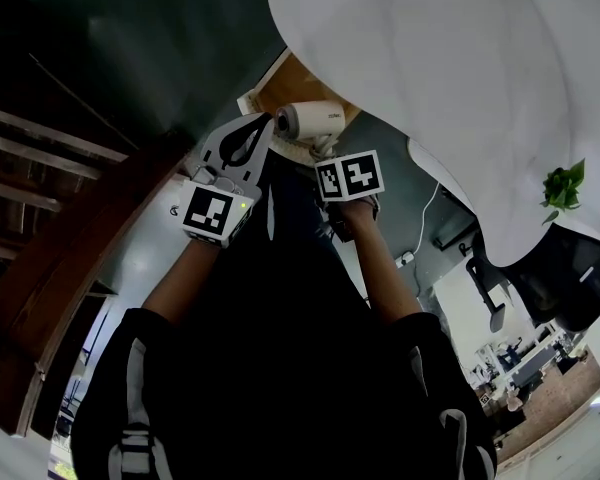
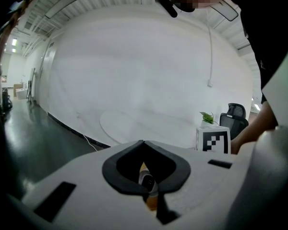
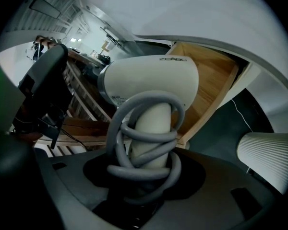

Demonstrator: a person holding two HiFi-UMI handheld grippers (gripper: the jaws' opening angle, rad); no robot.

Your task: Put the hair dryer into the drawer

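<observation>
A white hair dryer [image 1: 310,120] with its grey cord wound round the handle is held over the open wooden drawer [image 1: 292,82]. My right gripper [image 1: 327,150] is shut on that handle, with its marker cube just below. In the right gripper view the dryer's body [image 3: 151,83] stands in front of the drawer's light wood inside [image 3: 209,83], with the cord coils [image 3: 146,143] down between the jaws. My left gripper [image 1: 252,128] hangs just left of the dryer. Its black-padded jaw tips meet [image 2: 143,143] and hold nothing.
A large white round table [image 1: 450,58] lies to the right, with a small green plant [image 1: 563,186] and a black office chair [image 1: 565,268] beyond it. Dark wooden slatted furniture [image 1: 60,238] runs along the left. A white cable [image 1: 425,218] trails on the grey floor.
</observation>
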